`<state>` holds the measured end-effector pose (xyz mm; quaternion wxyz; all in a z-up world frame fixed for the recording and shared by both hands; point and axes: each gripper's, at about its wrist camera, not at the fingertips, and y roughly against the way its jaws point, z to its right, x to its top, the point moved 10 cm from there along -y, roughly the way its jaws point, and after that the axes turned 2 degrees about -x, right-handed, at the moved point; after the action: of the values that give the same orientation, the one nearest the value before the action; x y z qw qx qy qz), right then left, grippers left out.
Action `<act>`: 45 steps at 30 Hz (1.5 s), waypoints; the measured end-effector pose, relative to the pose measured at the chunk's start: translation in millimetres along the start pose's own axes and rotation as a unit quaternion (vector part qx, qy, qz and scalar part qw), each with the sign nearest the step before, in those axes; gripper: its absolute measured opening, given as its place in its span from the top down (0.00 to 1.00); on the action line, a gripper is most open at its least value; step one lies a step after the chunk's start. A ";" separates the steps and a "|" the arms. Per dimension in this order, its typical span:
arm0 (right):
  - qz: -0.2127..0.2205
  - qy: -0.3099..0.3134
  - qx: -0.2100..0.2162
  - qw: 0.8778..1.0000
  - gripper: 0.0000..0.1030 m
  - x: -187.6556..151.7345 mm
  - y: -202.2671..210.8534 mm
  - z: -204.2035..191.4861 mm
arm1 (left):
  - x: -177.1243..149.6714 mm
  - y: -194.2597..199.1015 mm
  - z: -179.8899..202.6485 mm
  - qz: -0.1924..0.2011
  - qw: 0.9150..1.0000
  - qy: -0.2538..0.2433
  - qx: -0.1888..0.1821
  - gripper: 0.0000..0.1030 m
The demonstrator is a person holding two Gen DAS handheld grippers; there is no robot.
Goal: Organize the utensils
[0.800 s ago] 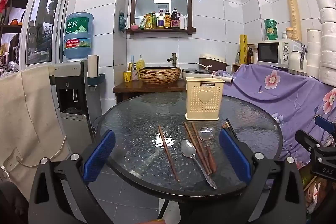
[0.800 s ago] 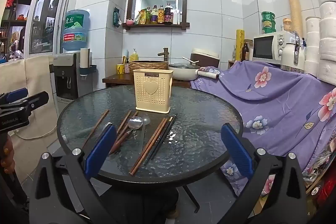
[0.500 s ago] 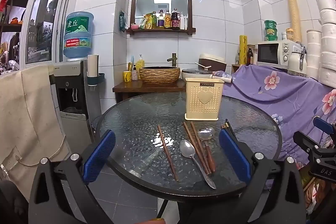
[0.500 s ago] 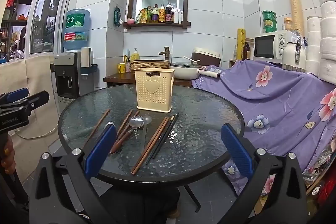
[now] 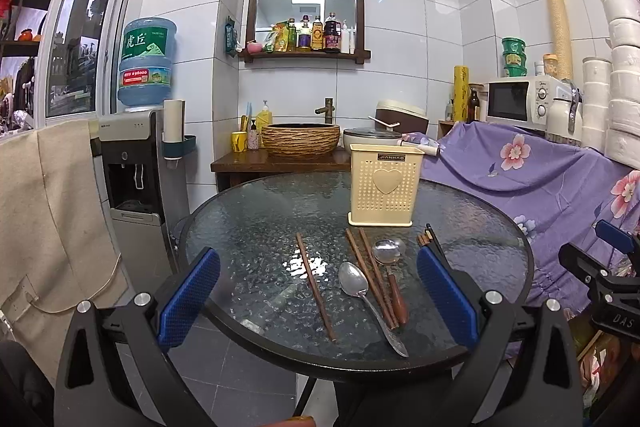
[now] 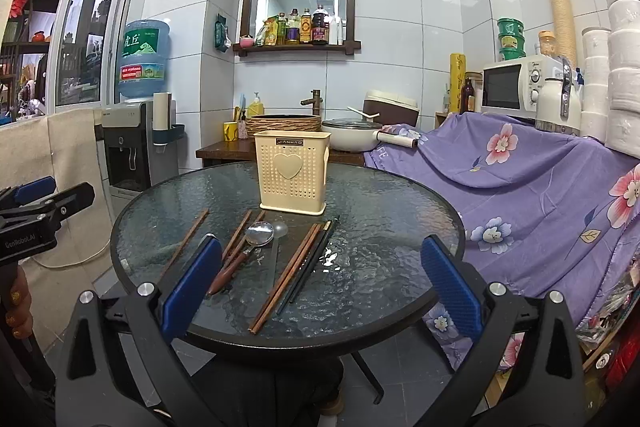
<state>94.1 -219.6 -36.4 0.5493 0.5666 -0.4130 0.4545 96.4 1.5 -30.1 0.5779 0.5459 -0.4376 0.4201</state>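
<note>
With the left gripper (image 5: 318, 297) and right gripper (image 6: 320, 283) both spread wide and empty short of the round glass table (image 6: 400, 211), whichever reaches first should pinch one brown wooden chopstick (image 5: 316, 287) mid-shaft, then tip it upright into the cream perforated plastic holder (image 5: 385, 185) behind.

Utensils (image 6: 280, 259) (chopsticks, perhaps two spoons) before holder (image 6: 292, 173)

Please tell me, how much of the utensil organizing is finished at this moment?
Done: nothing visible; no handles rise above the cream holder. In hand: nothing. The left claw and right claw stand open and empty before the glass table. Left: all of it: the metal spoon, the wooden-handled spoon, the brown chopsticks and the black chopsticks lie loose on the glass.
</note>
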 end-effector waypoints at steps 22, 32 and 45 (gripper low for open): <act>0.001 -0.003 0.000 1.000 0.05 0.7 1.8 2.2 | 1.6 0.0 4.0 0.001 1.000 -0.004 -0.002 0.06; 0.000 -0.001 0.002 1.000 0.05 1.6 1.9 1.8 | 1.0 0.7 3.8 0.001 1.000 -0.005 -0.005 0.06; 0.000 0.000 0.005 1.000 0.05 1.1 0.5 0.0 | -0.1 0.9 5.6 0.000 1.000 -0.007 -0.007 0.06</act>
<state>93.9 -219.6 -35.2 0.5465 0.5692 -0.4104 0.4570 95.2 -4.1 -29.8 0.5785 0.5452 -0.4445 0.4128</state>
